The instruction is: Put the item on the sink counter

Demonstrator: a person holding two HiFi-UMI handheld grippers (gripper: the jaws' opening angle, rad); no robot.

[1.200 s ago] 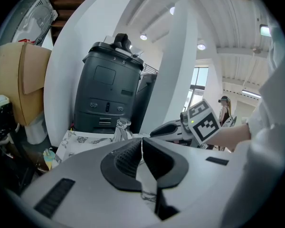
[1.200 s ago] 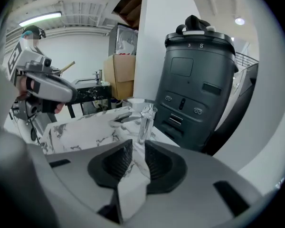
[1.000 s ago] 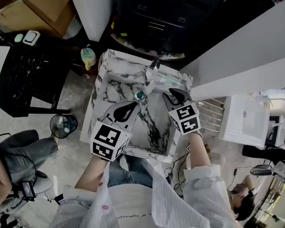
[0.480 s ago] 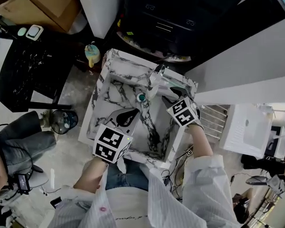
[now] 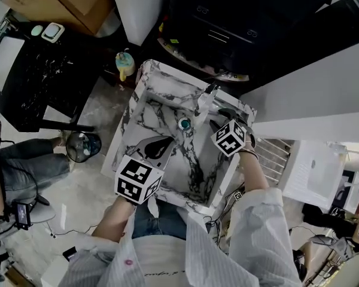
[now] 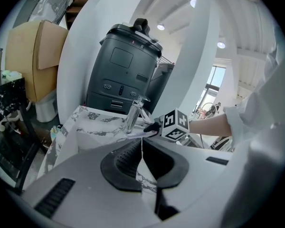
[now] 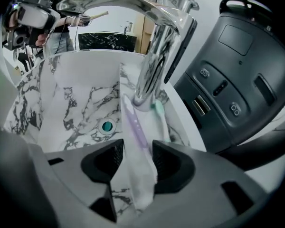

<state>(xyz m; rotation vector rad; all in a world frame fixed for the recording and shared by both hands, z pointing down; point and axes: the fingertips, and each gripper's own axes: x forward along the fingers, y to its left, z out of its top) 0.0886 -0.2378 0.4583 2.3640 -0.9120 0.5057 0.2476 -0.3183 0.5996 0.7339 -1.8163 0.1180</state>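
Lower than a second ago, both claws, over the marbled sink (image 5: 139, 88). Leftmost, left claw (image 5: 161, 144) above the near side of the basin, clenched, pads pressed together with nothing between them, tips aimed across the basin.

Ahead of those tips and slightly right, drain (image 5: 183, 124) with a teal centre at the basin bottom. Beyond the drain, chrome faucet (image 5: 204, 100) standing on the sink counter (image 7: 176, 127), with a dark grey machine (image 6: 126, 75) behind it.

Farthest right, right claw (image 7: 137, 151) tipped steeply down and drawn closer to the faucet foot than before, jaws just swung wide, released. Between those spread pads, with no squeeze on it, toothbrush pack (image 7: 133, 127): clear wrapper with a purple brush and a green-tipped one inside. Lying flat on the counter ledge, far end reaching the faucet base straight ahead of the claw, near end running back under the jaws. Basin wall dropping away just left of that claw, counter edge just to its right.
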